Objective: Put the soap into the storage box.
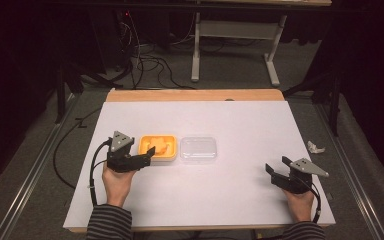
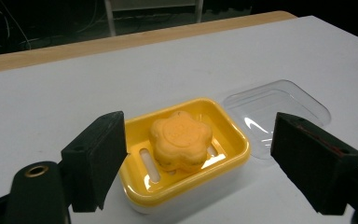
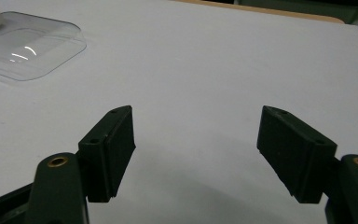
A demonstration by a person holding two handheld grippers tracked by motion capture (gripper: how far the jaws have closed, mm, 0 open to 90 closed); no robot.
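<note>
A yellow soap dish (image 1: pixel 157 147) (image 2: pixel 228 158) sits left of the table's middle, holding an orange flower-shaped soap (image 1: pixel 159 144) (image 2: pixel 181 140). Its clear plastic lid (image 1: pixel 198 149) (image 2: pixel 279 109) (image 3: pixel 25 44) lies flat on the table just to the right of the dish. My left gripper (image 1: pixel 147 156) (image 2: pixel 205 161) is open, its jaws standing on either side of the dish's near end without touching the soap. My right gripper (image 1: pixel 272 172) (image 3: pixel 196 149) is open over bare table near the front right, with nothing between its jaws.
The white table top (image 1: pixel 240 125) has a wooden strip (image 1: pixel 195 95) along its far edge. A crumpled white scrap (image 1: pixel 315 147) lies on the floor off the right edge. Cables (image 1: pixel 145 62) and a table frame (image 1: pixel 235 45) stand beyond the far edge.
</note>
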